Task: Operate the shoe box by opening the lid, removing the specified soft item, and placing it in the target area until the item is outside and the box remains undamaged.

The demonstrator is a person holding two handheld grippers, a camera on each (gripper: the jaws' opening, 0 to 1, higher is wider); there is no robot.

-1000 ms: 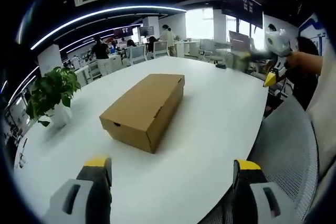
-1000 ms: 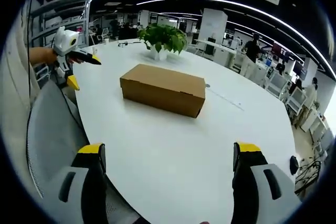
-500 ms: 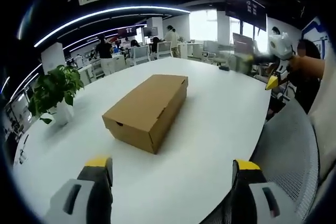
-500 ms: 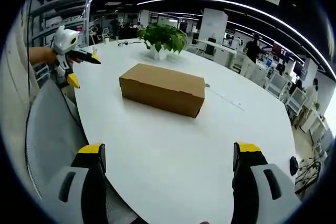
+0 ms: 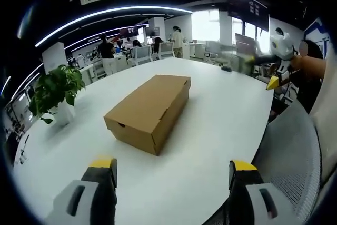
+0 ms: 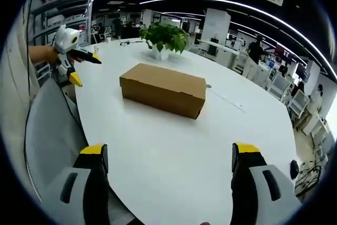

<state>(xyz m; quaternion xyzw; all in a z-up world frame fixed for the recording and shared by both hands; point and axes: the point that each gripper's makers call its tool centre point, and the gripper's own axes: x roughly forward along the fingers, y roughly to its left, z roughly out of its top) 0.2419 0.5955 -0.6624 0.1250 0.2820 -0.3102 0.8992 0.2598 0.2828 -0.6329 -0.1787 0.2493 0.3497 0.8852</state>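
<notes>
Fingers (image 5: 105, 168) of both grippers apart, empty, slightly narrower than before; box (image 5: 149, 110) on worktop (image 5: 210, 125) remains closed, untouched.

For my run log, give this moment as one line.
shoe box: closed, on table | left gripper: open | right gripper: open | neither touching box

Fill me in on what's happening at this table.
A person holds a gripper in each hand over a white table. A closed cardboard box lies on it, lid down, untouched. The left gripper and the right gripper both hang open near the table's edge, short of the box, holding nothing. A potted plant stands on the table beyond the box. Nothing has been taken out yet.
</notes>
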